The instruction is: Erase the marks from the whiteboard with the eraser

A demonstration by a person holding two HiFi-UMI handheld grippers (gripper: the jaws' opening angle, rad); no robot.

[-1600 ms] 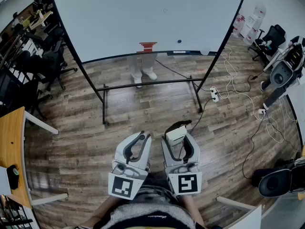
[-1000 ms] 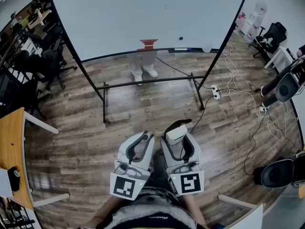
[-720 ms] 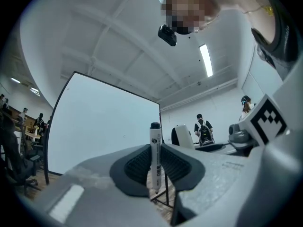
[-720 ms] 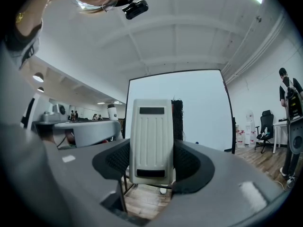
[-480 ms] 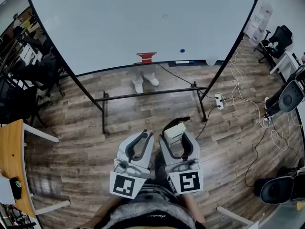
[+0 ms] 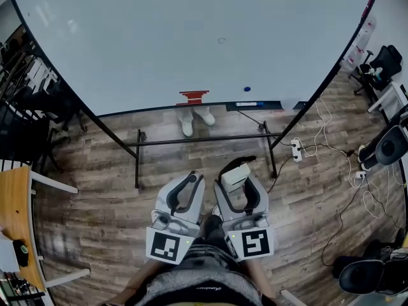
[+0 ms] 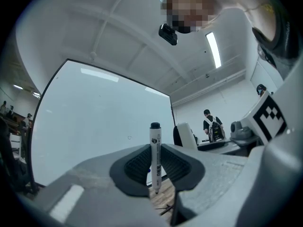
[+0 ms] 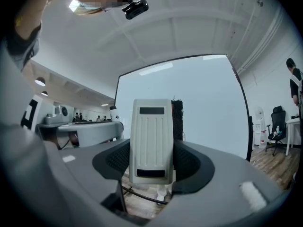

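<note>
The big whiteboard (image 6: 191,37) on its black stand fills the top of the head view, with one small dark mark (image 6: 221,41) right of its middle. My right gripper (image 6: 239,173) is shut on the cream eraser (image 6: 235,174), held low over the wooden floor well short of the board. In the right gripper view the eraser (image 8: 151,141) stands upright between the pads, its black felt facing the whiteboard (image 8: 203,108). Beside it, my left gripper (image 6: 189,185) is shut on a white marker (image 7: 155,157) with a black cap, pointing up. The mark (image 7: 129,137) shows faintly there too.
A red object (image 6: 193,97) and a blue dot (image 6: 247,89) sit at the board's tray. A person's white shoes (image 6: 194,120) show behind the stand's crossbar (image 6: 204,139). A power strip (image 6: 297,150) with cables lies at right, office chairs (image 6: 384,62) beyond, a wooden desk (image 6: 13,203) at left.
The view has tilted up and drawn nearer, so much more of the whiteboard and its mark shows. Both grippers keep their hold and their place in front of me.
</note>
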